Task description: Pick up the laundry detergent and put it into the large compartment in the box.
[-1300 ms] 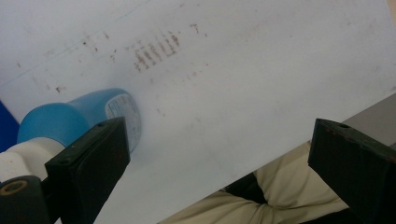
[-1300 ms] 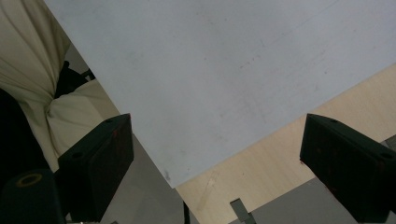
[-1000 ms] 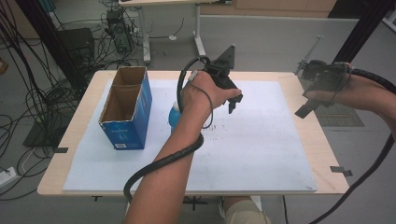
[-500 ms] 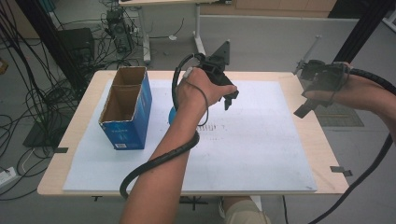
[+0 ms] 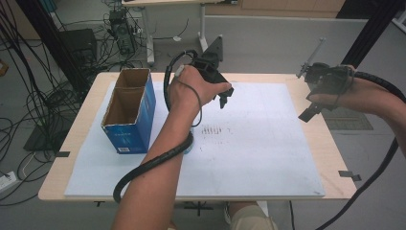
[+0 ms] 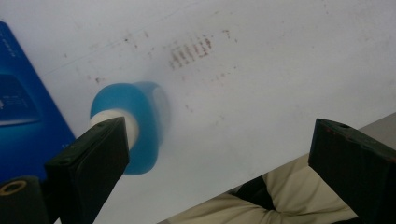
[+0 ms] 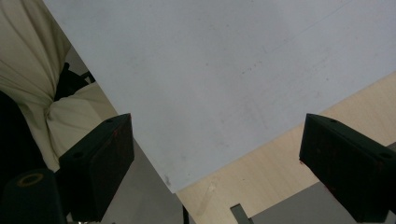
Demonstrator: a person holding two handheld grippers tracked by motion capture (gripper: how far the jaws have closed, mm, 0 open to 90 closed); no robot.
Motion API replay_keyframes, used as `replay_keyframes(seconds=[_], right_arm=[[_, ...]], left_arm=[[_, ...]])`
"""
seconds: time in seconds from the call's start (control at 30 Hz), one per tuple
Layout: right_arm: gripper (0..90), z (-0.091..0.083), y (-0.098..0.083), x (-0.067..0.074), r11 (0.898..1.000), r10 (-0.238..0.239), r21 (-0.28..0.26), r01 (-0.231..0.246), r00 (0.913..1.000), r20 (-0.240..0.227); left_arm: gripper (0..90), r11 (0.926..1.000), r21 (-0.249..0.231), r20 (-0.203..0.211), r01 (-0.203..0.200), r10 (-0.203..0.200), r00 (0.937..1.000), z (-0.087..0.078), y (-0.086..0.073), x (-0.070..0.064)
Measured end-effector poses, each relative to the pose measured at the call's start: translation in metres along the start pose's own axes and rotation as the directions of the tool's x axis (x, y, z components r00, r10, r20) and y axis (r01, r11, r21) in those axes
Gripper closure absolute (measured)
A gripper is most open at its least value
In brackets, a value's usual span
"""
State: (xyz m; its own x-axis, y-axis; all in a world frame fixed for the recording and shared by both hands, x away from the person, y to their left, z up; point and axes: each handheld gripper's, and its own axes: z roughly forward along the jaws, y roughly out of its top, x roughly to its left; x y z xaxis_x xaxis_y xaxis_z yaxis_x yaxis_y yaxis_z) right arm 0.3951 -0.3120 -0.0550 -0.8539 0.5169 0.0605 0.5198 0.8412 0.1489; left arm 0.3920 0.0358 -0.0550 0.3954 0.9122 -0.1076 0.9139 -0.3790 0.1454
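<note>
A blue container with a white top [image 6: 140, 121] rests on the white sheet [image 6: 261, 70] beside a blue box [image 6: 18, 116], seen below my left gripper's jaws. My left gripper [image 6: 219, 140] is open with nothing between its jaws. From above, the left gripper [image 5: 226, 96] hangs over the back middle of the sheet, and my forearm covers the container. My right gripper [image 5: 310, 109] hovers over the table's right edge. It is open and empty, and the right gripper [image 7: 217, 135] looks down on the sheet's corner.
An open-topped blue cardboard box [image 5: 129, 108] stands at the sheet's left side. The white sheet [image 5: 258, 158] covers most of the wooden table [image 5: 330, 153], with dark smudges [image 5: 213, 129] near its middle. Cables and desk legs lie on the floor beyond.
My left hand has drifted slightly left and toward the back, and its forearm now covers the blue container. The right gripper has barely moved.
</note>
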Motion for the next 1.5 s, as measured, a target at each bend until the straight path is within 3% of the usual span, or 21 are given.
replay_keyframes(seconds=[0.37,0.67,1.2,1.5], right_arm=[[10.1,0.001,0.001,0.001,1.0,-0.002,-0.001,0.002,1.0,0.0],[10.1,0.001,0.002,0.001,1.0,-0.002,-0.002,0.002,1.0,0.0],[10.1,0.0,0.001,0.002,1.0,0.008,0.0,-0.008,0.9999,0.006],[10.2,0.001,0.002,0.002,1.0,0.007,0.002,-0.007,1.0,0.004]], left_arm=[[5.6,0.9991,-0.015,-0.019,0.04,-0.04,0.999,-0.013,-0.007,0.02],[5.6,0.9974,-0.022,-0.032,0.069,-0.069,0.9971,-0.015,-0.011,0.032],[5.6,0.9944,-0.016,-0.028,0.104,-0.105,0.9941,-0.004,-0.011,0.054],[5.6,0.9931,0.001,-0.013,0.117,-0.117,0.993,0.012,-0.009,0.064]])
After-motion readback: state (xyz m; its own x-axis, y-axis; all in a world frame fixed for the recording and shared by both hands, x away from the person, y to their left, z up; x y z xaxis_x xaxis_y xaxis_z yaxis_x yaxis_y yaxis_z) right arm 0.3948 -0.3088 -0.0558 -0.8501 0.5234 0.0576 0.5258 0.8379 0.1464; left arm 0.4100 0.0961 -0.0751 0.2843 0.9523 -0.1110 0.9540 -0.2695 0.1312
